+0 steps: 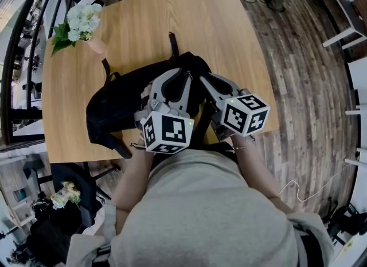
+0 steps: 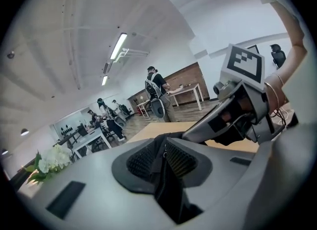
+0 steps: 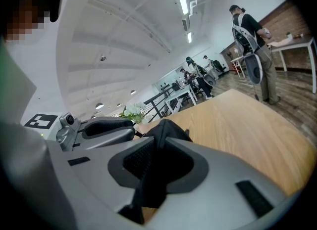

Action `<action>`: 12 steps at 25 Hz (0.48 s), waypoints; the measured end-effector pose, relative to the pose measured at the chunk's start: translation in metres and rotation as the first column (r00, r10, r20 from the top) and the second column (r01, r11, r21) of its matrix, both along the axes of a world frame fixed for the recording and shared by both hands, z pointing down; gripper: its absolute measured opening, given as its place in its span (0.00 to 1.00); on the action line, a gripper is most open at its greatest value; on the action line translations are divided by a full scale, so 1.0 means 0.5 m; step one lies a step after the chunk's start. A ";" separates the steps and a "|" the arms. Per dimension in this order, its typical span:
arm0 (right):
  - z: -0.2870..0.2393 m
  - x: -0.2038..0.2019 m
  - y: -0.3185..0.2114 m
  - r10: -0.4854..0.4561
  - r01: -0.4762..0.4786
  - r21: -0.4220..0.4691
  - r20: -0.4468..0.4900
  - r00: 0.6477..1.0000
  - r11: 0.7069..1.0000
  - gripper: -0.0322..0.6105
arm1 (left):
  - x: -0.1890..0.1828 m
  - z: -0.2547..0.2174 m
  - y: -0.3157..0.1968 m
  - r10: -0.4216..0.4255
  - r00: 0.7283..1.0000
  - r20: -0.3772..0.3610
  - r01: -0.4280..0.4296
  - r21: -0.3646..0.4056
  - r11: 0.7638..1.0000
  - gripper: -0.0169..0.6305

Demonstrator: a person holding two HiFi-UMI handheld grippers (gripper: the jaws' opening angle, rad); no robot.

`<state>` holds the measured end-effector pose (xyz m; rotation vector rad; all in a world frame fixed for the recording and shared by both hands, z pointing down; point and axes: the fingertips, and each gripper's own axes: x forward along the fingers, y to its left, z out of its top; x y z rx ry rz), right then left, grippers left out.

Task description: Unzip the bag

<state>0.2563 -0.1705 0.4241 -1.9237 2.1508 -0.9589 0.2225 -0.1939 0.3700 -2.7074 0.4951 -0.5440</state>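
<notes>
A black bag (image 1: 117, 105) lies flat on the wooden desk (image 1: 223, 24), from about the middle to the near edge, with two straps (image 1: 172, 41) pointing to the far edge; what it has inside I cannot tell, because only black cloth shows; near the far left corner of the desk stands a small pinkish vase (image 1: 96, 45) tilted a little, and it holds white flowers (image 1: 81, 18) with green leaves; the left hand-held gripper (image 1: 179, 75) and the right hand-held gripper (image 1: 205, 80) are side by side over the right part of the bag, both coming from the near edge and pointing slightly down; in the left gripper view the two ribbed pads are clenched on a raised fold of the bag, and a line of zip teeth (image 2: 159, 184) runs along this fold between them; in the right gripper view the pads are also clenched on a peak of the black cloth, which is lifted up from the desk; the two grips are near each other but apart, on the same end of the bag.
</notes>
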 end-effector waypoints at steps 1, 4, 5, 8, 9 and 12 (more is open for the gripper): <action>0.000 0.000 0.000 0.000 0.000 0.000 0.000 1.000 1.000 0.17 | 0.001 0.003 -0.001 -0.004 1.000 0.001 0.004 -0.005 1.000 0.16; 0.002 -0.001 0.000 -0.001 0.001 0.002 0.000 1.000 1.000 0.17 | 0.004 0.012 -0.005 -0.017 1.000 0.002 0.017 -0.029 0.999 0.12; 0.002 -0.001 0.000 -0.002 0.002 0.002 -0.001 1.000 1.000 0.17 | 0.006 0.015 -0.005 -0.020 1.000 0.003 0.020 -0.039 0.999 0.12; -0.001 -0.003 0.002 -0.008 0.008 0.007 -0.010 1.000 1.000 0.17 | 0.009 0.025 -0.001 -0.019 1.000 0.022 0.020 -0.063 0.998 0.10; -0.001 -0.003 0.003 -0.010 0.011 0.011 -0.012 1.000 1.000 0.17 | 0.009 0.029 0.000 -0.019 0.999 0.029 0.021 -0.074 0.997 0.08; -0.001 -0.003 0.006 -0.009 0.010 0.019 -0.016 1.000 1.000 0.17 | 0.004 0.033 0.002 -0.032 0.999 0.022 0.035 -0.121 0.992 0.06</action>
